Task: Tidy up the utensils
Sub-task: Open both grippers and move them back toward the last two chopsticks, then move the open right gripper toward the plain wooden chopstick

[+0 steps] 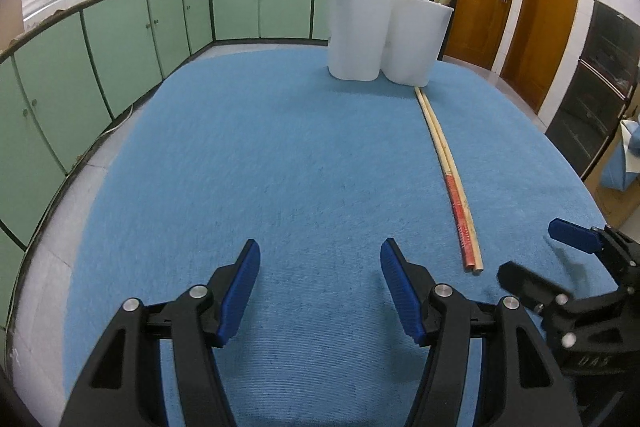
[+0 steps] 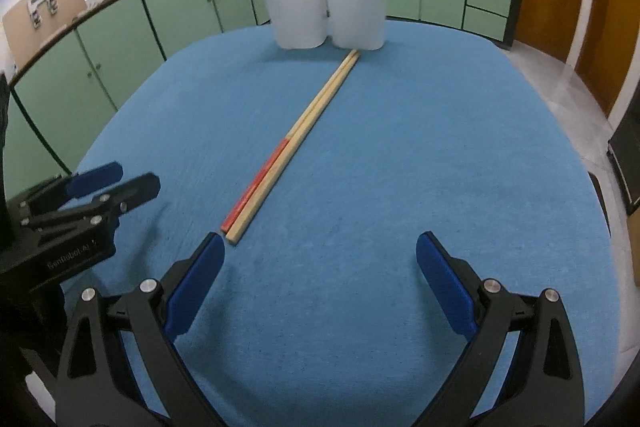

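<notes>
You have two chopsticks (image 2: 296,137) lying side by side and touching on the blue-covered worktop (image 2: 400,167): one plain pale wood along its whole length, the other pale wood with a red near half. Their far tips reach the foot of the white two-lobed holder (image 2: 324,3), which stands upright at the far end of the worktop and has more chopsticks leaning in each of its two compartments; their exact count is unclear. Your left gripper (image 1: 320,267) is spread wide and holds nothing. Your right gripper (image 2: 320,247) is also wide open and empty, its left pad just beside the chopsticks' near ends.
</notes>
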A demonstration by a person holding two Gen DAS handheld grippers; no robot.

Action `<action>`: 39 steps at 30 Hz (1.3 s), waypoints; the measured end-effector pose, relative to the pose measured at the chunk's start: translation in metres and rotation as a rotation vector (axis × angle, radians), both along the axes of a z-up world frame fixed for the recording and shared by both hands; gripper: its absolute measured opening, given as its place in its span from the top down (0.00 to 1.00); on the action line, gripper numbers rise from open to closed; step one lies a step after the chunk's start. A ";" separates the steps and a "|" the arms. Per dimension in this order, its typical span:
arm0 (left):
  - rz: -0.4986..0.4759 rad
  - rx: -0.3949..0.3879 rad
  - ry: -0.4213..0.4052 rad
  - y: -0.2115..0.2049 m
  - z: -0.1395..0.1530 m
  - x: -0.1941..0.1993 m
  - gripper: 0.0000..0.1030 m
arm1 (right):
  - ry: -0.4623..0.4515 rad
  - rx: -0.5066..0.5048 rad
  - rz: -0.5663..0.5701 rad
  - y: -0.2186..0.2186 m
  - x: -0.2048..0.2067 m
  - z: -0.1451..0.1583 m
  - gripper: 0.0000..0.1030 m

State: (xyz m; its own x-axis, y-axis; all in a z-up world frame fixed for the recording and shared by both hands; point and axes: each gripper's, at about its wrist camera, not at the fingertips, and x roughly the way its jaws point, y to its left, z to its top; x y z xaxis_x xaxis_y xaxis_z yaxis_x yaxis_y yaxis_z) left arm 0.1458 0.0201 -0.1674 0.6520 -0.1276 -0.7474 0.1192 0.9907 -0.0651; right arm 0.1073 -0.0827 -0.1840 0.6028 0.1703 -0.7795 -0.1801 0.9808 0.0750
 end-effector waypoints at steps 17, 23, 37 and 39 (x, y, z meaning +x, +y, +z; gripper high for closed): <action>-0.001 0.004 0.025 -0.001 -0.006 0.004 0.40 | 0.034 -0.108 -0.060 -0.006 0.009 -0.004 0.09; -0.002 0.011 0.026 -0.003 -0.007 0.004 0.40 | 0.031 -0.069 -0.128 -0.034 0.002 0.001 0.09; 0.005 0.000 0.030 0.002 -0.008 0.003 0.39 | 0.044 -0.093 -0.063 -0.003 0.016 -0.006 0.09; 0.006 -0.002 0.033 0.002 -0.008 0.003 0.39 | 0.036 -0.121 -0.086 -0.009 0.015 -0.005 0.10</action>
